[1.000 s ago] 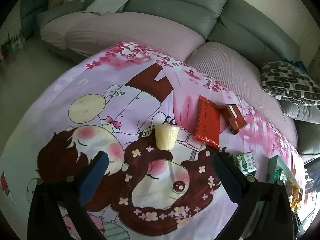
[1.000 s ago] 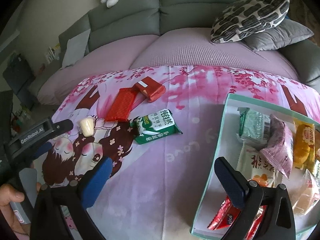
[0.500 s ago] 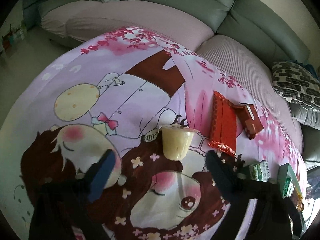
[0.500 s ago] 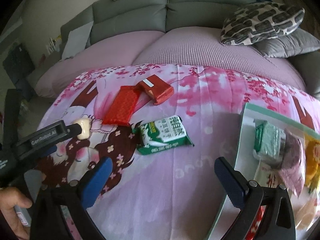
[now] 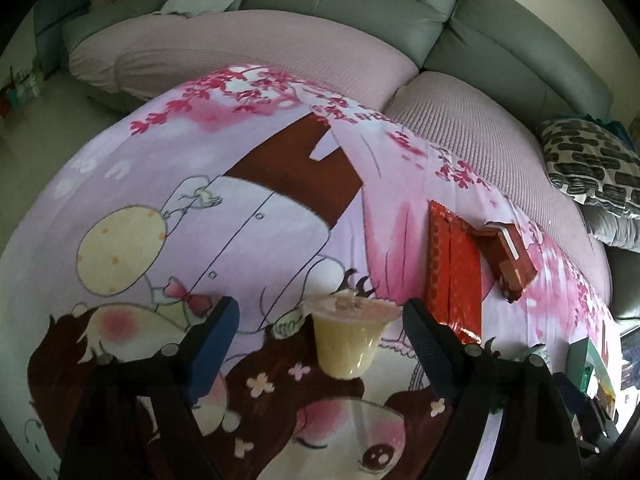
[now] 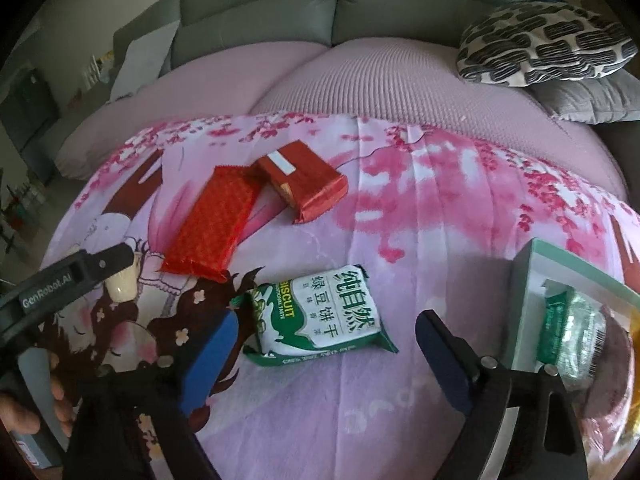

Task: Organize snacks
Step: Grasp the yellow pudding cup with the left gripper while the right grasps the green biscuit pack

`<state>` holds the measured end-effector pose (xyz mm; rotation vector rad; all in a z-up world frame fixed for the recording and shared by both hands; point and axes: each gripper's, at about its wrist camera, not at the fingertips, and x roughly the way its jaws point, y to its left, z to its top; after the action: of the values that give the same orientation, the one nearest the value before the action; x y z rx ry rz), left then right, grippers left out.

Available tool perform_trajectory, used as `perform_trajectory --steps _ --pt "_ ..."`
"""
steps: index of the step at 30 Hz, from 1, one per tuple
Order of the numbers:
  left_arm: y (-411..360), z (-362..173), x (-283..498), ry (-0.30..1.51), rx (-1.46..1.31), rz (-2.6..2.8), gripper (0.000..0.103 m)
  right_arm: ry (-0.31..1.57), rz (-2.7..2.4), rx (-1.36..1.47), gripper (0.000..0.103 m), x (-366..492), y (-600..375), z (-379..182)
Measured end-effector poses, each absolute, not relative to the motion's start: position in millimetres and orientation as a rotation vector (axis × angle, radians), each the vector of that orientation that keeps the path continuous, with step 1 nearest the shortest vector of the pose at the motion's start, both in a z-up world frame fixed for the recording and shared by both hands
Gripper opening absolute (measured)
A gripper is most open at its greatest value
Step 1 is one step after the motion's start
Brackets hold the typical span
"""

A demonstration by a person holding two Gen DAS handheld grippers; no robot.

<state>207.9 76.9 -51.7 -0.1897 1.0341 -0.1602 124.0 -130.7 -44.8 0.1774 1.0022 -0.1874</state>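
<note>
Both tools narrowing yet unclenched: left tool (image 5: 320, 320) straddles jelly cup (image 5: 347, 336), right tool (image 6: 326, 340) straddles biscuit pack (image 6: 320, 316), box (image 6: 560, 312) cut off

**Right claw over green biscuit pack**

The right claw (image 6: 324, 344) has just been narrowing; its jaws straddle the green biscuit pack (image 6: 320, 316) without touching it. Flat red packet (image 6: 212, 226) touches the red wrapped block (image 6: 304, 180). At left, the left claw (image 6: 76, 280) partly hides the pale jelly cup (image 6: 122, 286). The snack box (image 6: 532, 312) sits at right.
</note>
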Motion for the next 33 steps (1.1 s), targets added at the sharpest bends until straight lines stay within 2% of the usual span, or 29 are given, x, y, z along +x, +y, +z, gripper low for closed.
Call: perform_trajectory --steps 2,4,8,12,13,16,17,33 --pt "75 -53 210 1.031 -0.181 -0.164 0.083 1.01 -0.181 0.173 0.088 126 -129 -49" --pt "73 -53 211 1.033 -0.173 -0.164 0.076 1.018 -0.176 0.173 0.085 128 -129 -53" --pt "68 -54 211 1.042 -0.147 -0.174 0.075 1.016 -0.176 0.175 0.083 129 -128 -56" --pt "64 -54 211 1.052 -0.137 -0.188 0.052 1.014 -0.176 0.18 0.079 130 -128 -56" --pt "64 -54 210 1.053 -0.144 -0.194 0.049 1.014 -0.176 0.181 0.079 130 -128 -57" --pt "65 -53 210 1.053 -0.15 -0.198 0.049 1.013 -0.17 0.188 0.075 130 -128 -56" --pt "65 -53 210 1.053 -0.147 -0.198 0.049 1.012 -0.168 0.192 0.071 129 -128 -56" --pt "57 -31 197 1.045 -0.139 -0.216 0.049 1.003 -0.168 0.264 0.068 111 -138 -49"
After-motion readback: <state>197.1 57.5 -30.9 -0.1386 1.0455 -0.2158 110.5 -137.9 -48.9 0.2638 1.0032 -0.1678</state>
